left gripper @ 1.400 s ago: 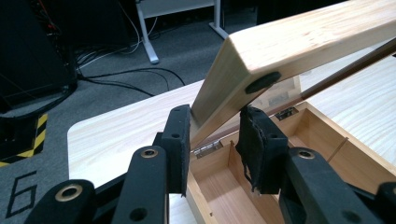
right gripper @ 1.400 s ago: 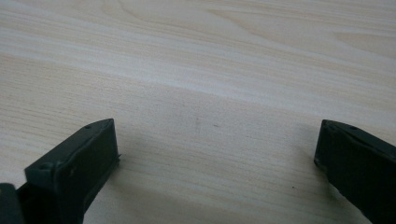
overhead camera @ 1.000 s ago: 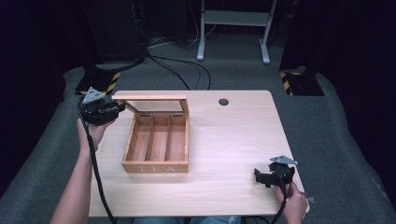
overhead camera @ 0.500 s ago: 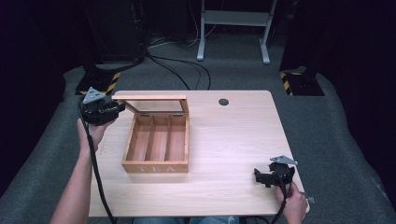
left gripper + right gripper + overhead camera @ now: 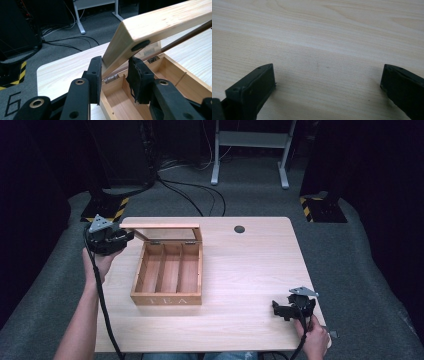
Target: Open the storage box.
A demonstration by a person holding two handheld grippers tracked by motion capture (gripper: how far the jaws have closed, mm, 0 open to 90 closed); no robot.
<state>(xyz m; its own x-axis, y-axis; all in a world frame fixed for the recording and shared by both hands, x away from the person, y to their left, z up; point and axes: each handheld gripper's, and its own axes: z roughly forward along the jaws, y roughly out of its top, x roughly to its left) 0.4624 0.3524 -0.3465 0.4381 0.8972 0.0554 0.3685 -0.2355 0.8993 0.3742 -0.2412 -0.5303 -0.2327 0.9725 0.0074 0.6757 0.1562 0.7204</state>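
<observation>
While the high view hides contact, the left gripper view shows the left gripper (image 5: 115,72) pinching the lid (image 5: 160,25) corner of the tea box (image 5: 168,279).

We see our left gripper (image 5: 115,68) clamped on the near corner of the raised wooden lid (image 5: 160,23), one pad on each face. Below it lies the open box (image 5: 172,75) with its dividers, resting on the pale table (image 5: 62,72).
</observation>
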